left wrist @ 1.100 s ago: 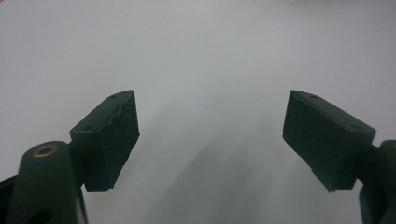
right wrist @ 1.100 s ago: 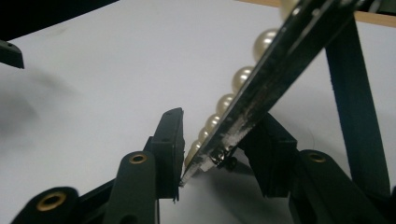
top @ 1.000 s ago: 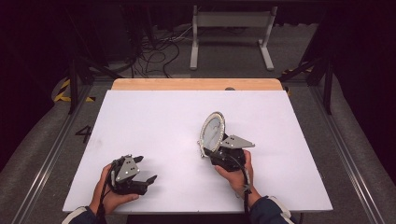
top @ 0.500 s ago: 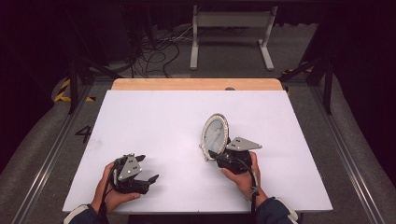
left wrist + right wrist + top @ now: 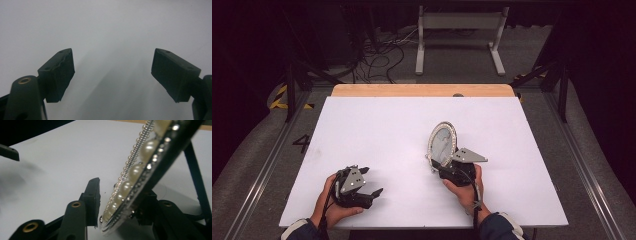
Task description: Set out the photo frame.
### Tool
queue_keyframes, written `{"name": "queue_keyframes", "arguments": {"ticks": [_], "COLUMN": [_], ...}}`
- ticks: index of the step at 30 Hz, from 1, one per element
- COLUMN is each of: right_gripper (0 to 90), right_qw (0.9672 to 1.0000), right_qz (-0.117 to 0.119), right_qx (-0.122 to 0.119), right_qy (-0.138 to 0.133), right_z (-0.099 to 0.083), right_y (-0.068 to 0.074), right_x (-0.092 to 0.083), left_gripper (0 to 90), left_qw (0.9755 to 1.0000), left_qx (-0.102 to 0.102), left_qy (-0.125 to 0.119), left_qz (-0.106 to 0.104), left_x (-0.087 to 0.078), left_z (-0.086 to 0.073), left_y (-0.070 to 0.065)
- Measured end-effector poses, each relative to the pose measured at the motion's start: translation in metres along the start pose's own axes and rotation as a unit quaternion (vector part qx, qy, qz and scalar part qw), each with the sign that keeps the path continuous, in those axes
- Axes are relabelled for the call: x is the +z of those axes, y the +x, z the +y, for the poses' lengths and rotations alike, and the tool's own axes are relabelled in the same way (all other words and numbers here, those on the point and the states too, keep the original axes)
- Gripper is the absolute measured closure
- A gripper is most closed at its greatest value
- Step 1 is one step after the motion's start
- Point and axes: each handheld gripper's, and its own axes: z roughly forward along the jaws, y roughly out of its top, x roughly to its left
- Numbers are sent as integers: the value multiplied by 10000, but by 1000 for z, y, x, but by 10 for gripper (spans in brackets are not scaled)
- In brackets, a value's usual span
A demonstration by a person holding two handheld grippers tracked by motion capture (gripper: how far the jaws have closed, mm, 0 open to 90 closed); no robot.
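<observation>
The thing in hand is an oval picture frame (image 5: 442, 143) with a pearl-and-bead rim, glass or mirror face, and a thin black easel leg (image 5: 197, 180) behind. It looks light, stiff and fragile: the face can crack, the pearls can pop off, and the beaded rim is bumpy and probably slippery under a hard pad. Best hold is the lower edge, one pad on the front rim and one on the flat black backing, clear of the leg and its hinge.

The frame stands near upright on the white bench (image 5: 377, 125), right of centre, leaning a little. The right gripper (image 5: 451, 168) sits just below it on the person's side, and its jaws straddle the frame's bottom edge. In the right gripper view the frame (image 5: 140, 170) runs diagonally between the jaws; the left pad (image 5: 93, 200) sits just beside the pearl face, the other is behind the backing. The jaws have just been opening a touch, and whether the pads press or merely bracket the rim is hard to tell from the close, blurred view — the grip looks loose at best.

The left gripper (image 5: 362, 182) rests well apart at the bench's near left, jaws spread wide with nothing between them.
</observation>
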Motion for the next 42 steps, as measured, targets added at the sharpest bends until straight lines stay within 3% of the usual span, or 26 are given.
{"name": "queue_keyframes", "arguments": {"ticks": [6,11,13,17,25,33,36,42], "right_gripper": [657,679,702,704,713,714,646,632], "right_qw": [10000,10000,9997,9989,9975,9976,9983,9985], "right_qz": [-85,24,174,380,583,560,465,401], "right_qx": [7,39,129,92,79,-25,-65,-60], "right_qy": [0,72,138,257,389,418,339,367], "right_z": [-1,0,1,3,4,3,4,1], "right_y": [1,-2,-5,-9,-13,-14,-12,-9], "right_x": [2,1,1,0,-3,-6,-7,-4], "left_gripper": [194,193,193,193,192,191,190,189], "left_qw": [10000,10000,10000,10000,9999,9999,9999,9998], "left_qx": [29,19,18,13,23,14,26,1], "left_qy": [28,28,45,41,47,38,52,56], "left_qz": [-27,-48,-51,-86,-105,-123,-130,-190], "left_x": [0,1,1,1,0,0,0,1], "left_z": [0,0,0,0,0,0,0,0], "left_y": [-1,-1,-1,-1,-1,0,-1,-1]}}
